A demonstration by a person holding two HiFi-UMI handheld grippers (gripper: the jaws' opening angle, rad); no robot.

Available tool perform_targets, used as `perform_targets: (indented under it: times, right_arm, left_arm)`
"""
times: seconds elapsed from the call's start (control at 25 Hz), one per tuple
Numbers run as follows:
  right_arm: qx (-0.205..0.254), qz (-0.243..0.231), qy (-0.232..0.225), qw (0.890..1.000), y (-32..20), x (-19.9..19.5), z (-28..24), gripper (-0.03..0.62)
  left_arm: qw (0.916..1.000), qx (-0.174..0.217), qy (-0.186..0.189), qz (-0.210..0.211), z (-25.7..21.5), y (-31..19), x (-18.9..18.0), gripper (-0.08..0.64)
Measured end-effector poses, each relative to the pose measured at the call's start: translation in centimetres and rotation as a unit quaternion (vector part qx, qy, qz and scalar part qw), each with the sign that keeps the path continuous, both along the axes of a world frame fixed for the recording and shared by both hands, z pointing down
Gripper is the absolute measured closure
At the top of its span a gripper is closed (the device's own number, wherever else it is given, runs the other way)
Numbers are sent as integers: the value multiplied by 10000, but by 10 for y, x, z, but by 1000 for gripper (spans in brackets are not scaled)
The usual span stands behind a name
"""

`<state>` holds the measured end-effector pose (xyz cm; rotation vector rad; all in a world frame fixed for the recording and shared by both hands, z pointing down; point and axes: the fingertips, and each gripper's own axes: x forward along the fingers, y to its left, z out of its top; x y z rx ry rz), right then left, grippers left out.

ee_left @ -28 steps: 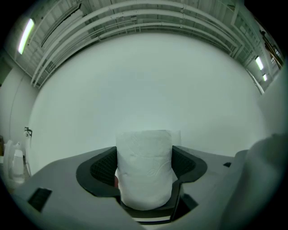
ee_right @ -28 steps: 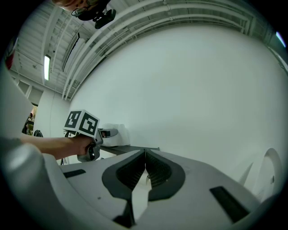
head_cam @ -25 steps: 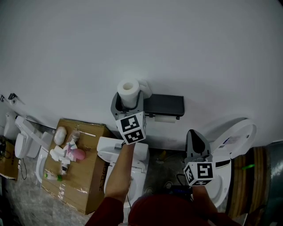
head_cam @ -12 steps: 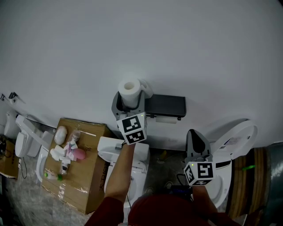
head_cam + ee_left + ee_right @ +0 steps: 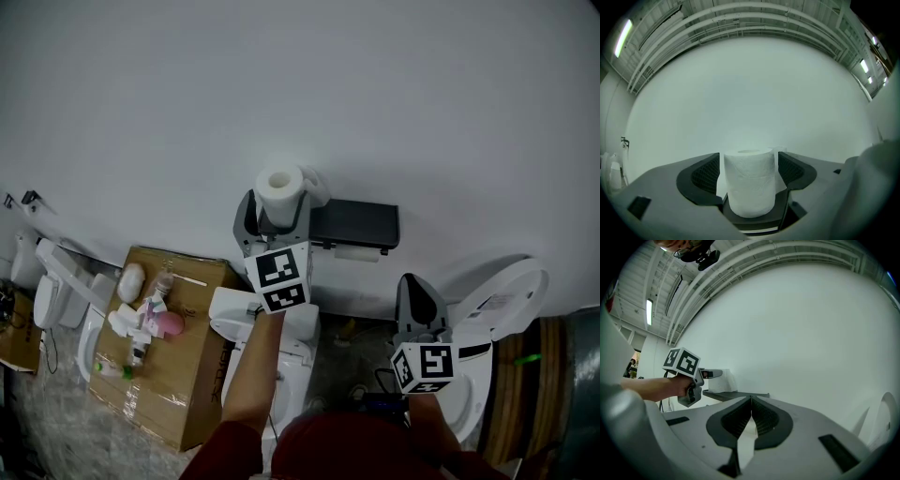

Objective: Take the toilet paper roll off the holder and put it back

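A white toilet paper roll (image 5: pixel 279 192) stands upright between the jaws of my left gripper (image 5: pixel 277 214), which is shut on it, in front of the white wall. In the left gripper view the roll (image 5: pixel 750 183) fills the gap of that gripper (image 5: pixel 749 164). The black wall holder (image 5: pixel 354 225) is just to the roll's right, with a pale bar (image 5: pixel 357 253) under it. Lower right, my right gripper (image 5: pixel 418 302) is shut on nothing; its jaws meet in the right gripper view (image 5: pixel 751 403). That view also shows the left gripper's marker cube (image 5: pixel 682 362) and the holder (image 5: pixel 736 394).
A cardboard box (image 5: pixel 178 375) with bottles and small items on top sits on the floor at the left. A white toilet (image 5: pixel 281 347) is below the left arm. Another toilet with its lid (image 5: pixel 506 291) raised is at the right. More white fixtures (image 5: pixel 56 300) stand far left.
The left gripper, still shut on the roll, has risen slightly along the wall beside the holder. The right gripper has stayed where it was.
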<state>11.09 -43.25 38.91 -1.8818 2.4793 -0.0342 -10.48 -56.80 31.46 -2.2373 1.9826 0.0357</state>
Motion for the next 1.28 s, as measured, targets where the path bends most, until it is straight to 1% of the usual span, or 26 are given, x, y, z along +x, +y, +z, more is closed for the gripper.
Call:
perform_targets:
  times: [0.16,0.4,0.52,0.76,1.0,1.28]
  right_arm:
    - [31,-33,-10,10000,0,-2,-1,574]
    - [59,-40,-22,10000,4,-3,-4,574]
    - [65,-29,-23,10000,6,-4,-3,574]
    - [55,-18,27,10000,13,-3,-1,574]
    - [13,20,49,10000,17,-2,4,574]
    - [27,2,83,10000,23,-3,3,574]
  left_arm:
    - [9999,45,106,100,-7,22,3,169]
    - [9993,111,216,295,-3,70,19,169]
    - [9988,-3,216,432,13,87,28,169]
    - [9966,-405,266,663,53,116,49,170]
    - [9957,-520,194,748,74,138,64,170]
    - [9927,-648,289,977,80,146,78,175]
